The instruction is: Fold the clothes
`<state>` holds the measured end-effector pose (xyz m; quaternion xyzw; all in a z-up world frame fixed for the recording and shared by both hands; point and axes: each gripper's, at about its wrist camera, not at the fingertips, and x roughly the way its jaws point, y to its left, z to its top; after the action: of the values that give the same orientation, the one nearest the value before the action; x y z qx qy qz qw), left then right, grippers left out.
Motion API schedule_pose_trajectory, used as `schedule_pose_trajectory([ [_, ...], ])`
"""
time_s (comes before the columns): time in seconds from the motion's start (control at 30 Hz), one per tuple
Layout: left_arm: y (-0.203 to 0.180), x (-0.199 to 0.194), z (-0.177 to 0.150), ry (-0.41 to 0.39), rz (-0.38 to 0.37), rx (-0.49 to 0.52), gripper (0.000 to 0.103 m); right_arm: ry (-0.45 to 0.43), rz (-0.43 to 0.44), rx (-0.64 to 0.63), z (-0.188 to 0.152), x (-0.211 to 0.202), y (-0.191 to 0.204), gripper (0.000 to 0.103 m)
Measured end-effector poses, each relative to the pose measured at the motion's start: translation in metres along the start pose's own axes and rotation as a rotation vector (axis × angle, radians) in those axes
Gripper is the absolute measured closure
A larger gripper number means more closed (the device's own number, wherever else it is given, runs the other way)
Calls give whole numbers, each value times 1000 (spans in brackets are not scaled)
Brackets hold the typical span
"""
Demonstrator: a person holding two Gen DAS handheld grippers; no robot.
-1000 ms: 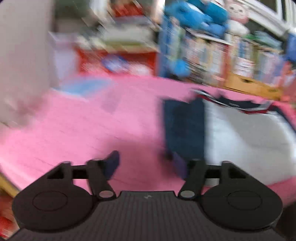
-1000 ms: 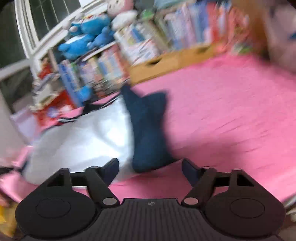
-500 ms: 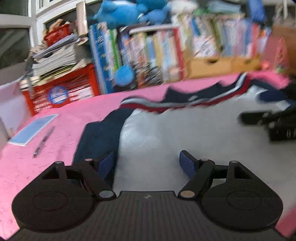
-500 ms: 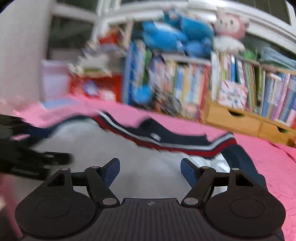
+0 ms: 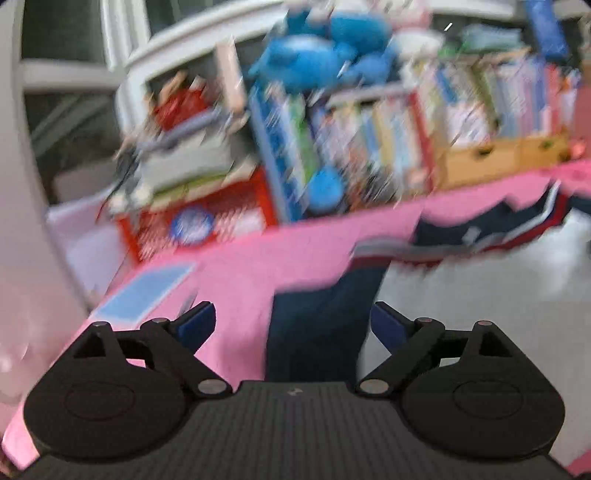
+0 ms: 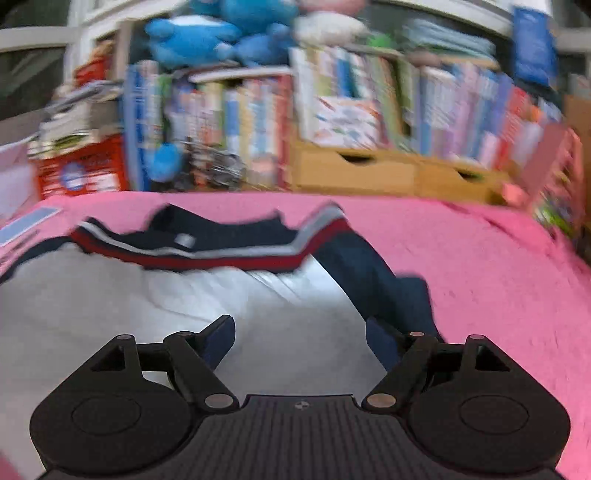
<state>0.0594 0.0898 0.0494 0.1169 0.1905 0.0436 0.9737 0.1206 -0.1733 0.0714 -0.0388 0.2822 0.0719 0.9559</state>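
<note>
The shirt [image 6: 155, 317] lies flat on the pink bed cover [image 6: 480, 280], its white body spread toward the cameras and its collar end pointing away toward the bookshelf [image 6: 332, 110]. Its long axis runs from the near edge of the bed to the far side, collar farthest. The body is white with soft creases; the collar [image 6: 221, 236] is dark navy, trimmed with a grey stripe and a red stripe along the shoulder line. A small pale label shows inside the neck. The right sleeve [image 6: 384, 284] is navy and runs out diagonally from the shoulder, lying on the cover to the right of the body. In the left wrist view the other sleeve [image 5: 317, 328] (also navy) lies straight down along the left side of the white panel.

The left claw [image 5: 293, 325] stands spread wide over that left sleeve, its jaws having just been opening; the sleeve lies below and between them, with no pad pressing on it. The right claw [image 6: 299, 338] is likewise spread, having just widened a little, above the white fabric near the right sleeve, gripping nothing.

A pale blue booklet [image 5: 147, 291] lies on the cover well left of the shirt. Blue plush toys [image 6: 207, 33] sit on top of the bookshelf. Both views are motion-blurred.
</note>
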Motion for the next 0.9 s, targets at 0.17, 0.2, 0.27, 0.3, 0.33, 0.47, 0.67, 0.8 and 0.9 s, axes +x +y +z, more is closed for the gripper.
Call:
schedule_pose_trajectory([
  [0.17,-50,40,26,19,-127,111,8,52,-15,-98,30,43,27,24],
  [0.2,-59,53,27,43,-126,127,9,71,-10,-95,34,53,29,24],
  [0.27,-64,81,29,105,-135,138,9,94,0,-84,39,68,30,24],
  [0.3,-63,95,29,140,-137,131,9,104,6,-78,40,75,28,23],
  [0.33,-62,108,26,175,-137,122,8,112,10,-70,40,81,26,21],
  [0.47,-52,131,12,237,-156,104,0,128,32,-51,32,93,21,16],
  [0.67,-48,131,6,204,-170,115,0,130,61,-17,26,102,15,10],
  [0.8,-50,130,7,186,-164,107,0,104,65,14,21,101,13,8],
  [0.9,-46,134,9,198,-182,83,0,97,61,17,21,101,13,8],
])
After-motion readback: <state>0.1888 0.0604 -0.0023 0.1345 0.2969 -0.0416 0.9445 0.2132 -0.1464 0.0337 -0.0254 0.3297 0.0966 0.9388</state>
